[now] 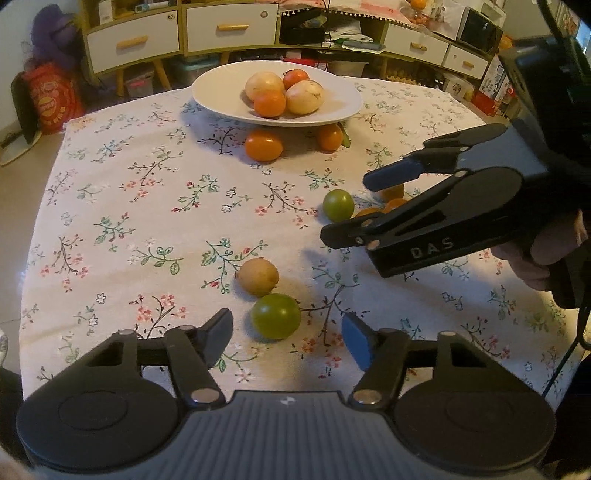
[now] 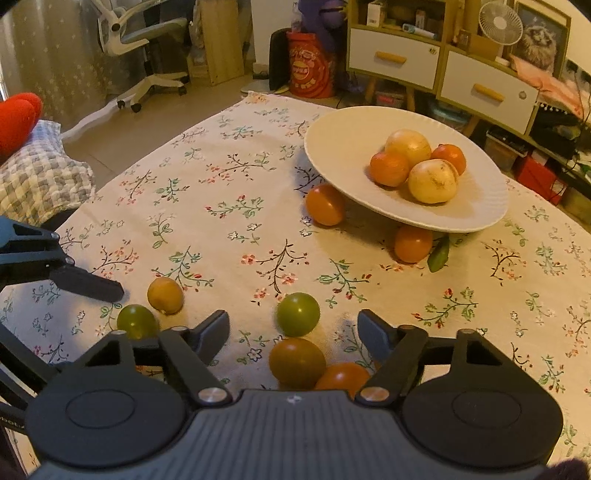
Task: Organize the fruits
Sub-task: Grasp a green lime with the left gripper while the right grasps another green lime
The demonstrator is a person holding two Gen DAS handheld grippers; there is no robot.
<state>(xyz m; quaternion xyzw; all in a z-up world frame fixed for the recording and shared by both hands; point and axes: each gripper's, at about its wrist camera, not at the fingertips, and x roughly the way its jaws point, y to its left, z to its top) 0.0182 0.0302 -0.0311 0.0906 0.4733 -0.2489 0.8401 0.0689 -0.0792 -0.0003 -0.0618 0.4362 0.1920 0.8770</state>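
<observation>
Left gripper [image 1: 286, 338]: jaws apart, a round green fruit [image 1: 276, 315] between the fingertips, pads not touching it. A small tan-yellow fruit [image 1: 257, 276] sits just beyond, touching the green one. Right gripper [image 1: 345, 208] enters from the right, jaws apart, a second green fruit [image 1: 338, 205] by its tips. Far side of the floral tablecloth [image 1: 129, 206]: white oval plate [image 1: 218, 92] with four fruits.

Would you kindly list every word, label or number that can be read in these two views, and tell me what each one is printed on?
"DAS": pale letters on the black side of the right gripper, seen from the left wrist.
Red bag on the floor: round printed label, too blurred to read.
Small boxes on the shelf: print too small to read.
Nothing readable on the plate, the tablecloth or the fruit.
</observation>
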